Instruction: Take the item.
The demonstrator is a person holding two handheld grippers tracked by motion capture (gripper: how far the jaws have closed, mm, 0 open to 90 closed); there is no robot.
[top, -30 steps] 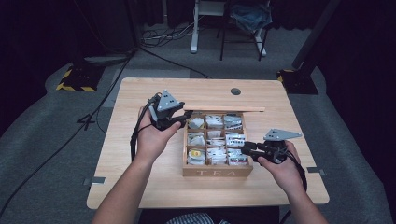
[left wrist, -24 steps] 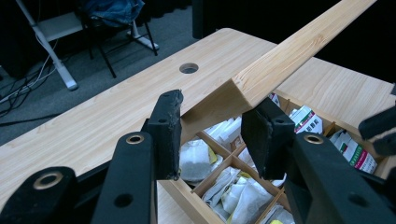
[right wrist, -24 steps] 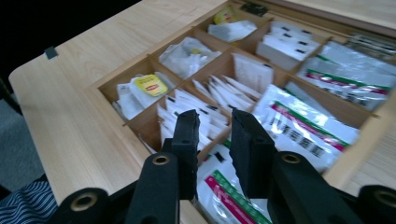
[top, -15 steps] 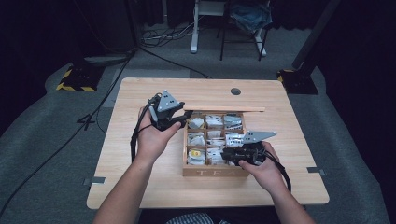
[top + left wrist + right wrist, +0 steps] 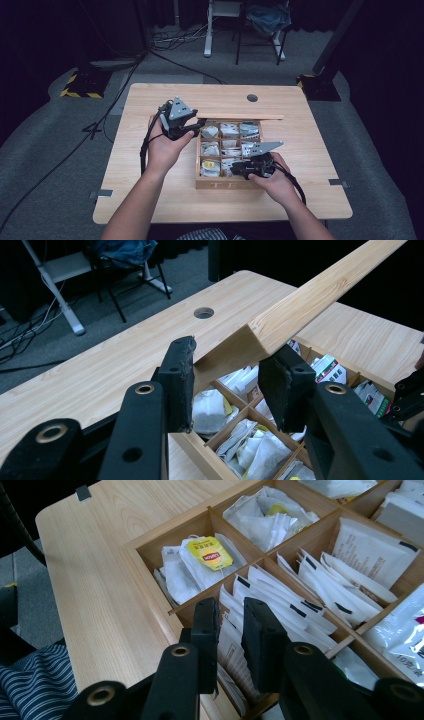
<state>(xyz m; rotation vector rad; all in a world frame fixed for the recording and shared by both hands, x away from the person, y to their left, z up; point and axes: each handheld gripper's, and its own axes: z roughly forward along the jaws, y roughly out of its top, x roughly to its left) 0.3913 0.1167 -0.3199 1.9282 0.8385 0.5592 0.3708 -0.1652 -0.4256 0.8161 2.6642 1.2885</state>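
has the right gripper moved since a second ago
Yes. The right gripper has slid left along the wooden compartment box, from beyond its right edge to over its front middle cell of white sachets, its jaws closing meanwhile.

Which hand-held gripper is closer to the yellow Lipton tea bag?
Right. The right hand-held gripper is in the neighbouring compartment beside the Lipton tea bag; the left hand-held gripper holds the box lid at the far corner.
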